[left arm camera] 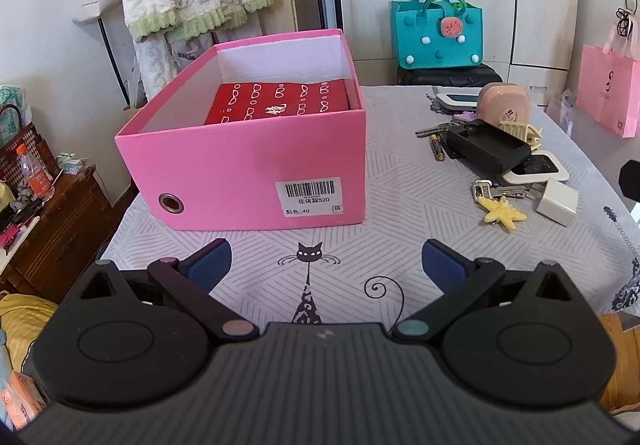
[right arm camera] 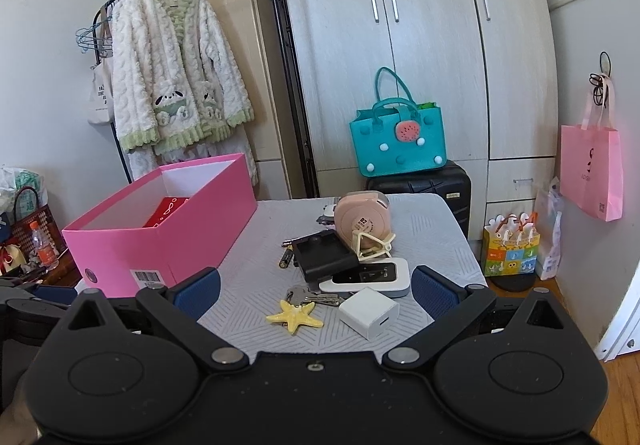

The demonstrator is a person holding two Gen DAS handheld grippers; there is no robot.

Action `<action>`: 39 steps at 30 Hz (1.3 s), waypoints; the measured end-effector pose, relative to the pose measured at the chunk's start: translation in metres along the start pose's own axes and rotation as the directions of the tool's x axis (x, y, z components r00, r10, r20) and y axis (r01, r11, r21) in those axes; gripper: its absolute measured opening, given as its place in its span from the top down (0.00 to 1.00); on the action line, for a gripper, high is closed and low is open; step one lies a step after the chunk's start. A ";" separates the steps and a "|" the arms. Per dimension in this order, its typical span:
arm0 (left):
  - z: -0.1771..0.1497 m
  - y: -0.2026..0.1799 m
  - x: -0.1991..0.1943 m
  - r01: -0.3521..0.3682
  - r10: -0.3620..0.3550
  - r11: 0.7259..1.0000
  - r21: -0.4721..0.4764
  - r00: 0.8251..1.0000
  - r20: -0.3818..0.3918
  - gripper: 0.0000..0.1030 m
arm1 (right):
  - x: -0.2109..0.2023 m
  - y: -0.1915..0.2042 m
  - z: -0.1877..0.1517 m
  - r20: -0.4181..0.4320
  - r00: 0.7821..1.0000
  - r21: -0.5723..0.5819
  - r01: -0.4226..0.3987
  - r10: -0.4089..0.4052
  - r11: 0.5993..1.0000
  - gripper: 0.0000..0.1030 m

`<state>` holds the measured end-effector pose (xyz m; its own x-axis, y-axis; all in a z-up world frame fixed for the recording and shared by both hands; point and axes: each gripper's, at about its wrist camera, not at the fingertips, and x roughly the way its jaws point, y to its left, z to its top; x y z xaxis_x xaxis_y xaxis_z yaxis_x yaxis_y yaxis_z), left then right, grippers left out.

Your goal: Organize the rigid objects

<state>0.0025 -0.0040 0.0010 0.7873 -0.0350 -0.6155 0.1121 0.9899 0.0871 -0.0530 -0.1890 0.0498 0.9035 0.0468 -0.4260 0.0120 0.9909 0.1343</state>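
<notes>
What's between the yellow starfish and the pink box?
Only bare cat-print tablecloth lies between the starfish keychain and the pink box, clearest in the left wrist view.

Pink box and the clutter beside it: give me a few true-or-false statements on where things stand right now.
1. The pink box is open on top and holds a red box. True.
2. The right hand-held gripper is clamped on the white charger cube. False: its jaws are wide apart, and the cube lies on the table between them.
3. The starfish keychain is already in the pink box. False: it lies on the tablecloth with its keys.
4. The left hand-held gripper is open and holds nothing. True.
5. A battery lies on the table beside the black case. True.
</notes>
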 end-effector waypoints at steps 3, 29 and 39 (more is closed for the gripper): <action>0.000 0.000 0.000 -0.003 0.003 1.000 -0.002 1.000 0.014 0.01 | 0.001 -0.001 -0.001 0.008 1.000 0.000 0.005 -0.005 1.000 0.00; -0.005 0.002 -0.008 -0.046 0.046 0.999 -0.009 0.994 0.102 0.00 | 0.006 0.000 -0.009 0.049 0.997 -0.004 0.063 -0.063 0.998 0.00; -0.005 0.004 -0.005 -0.059 0.060 0.998 -0.016 0.994 0.091 0.00 | 0.009 0.000 -0.011 0.032 0.997 -0.006 0.067 -0.067 0.998 0.00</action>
<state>-0.0043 0.0006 0.0002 0.8446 0.0122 -0.5353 0.0557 0.9923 0.1105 -0.0496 -0.1873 0.0359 0.9140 -0.0235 -0.4051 0.0698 0.9925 0.0999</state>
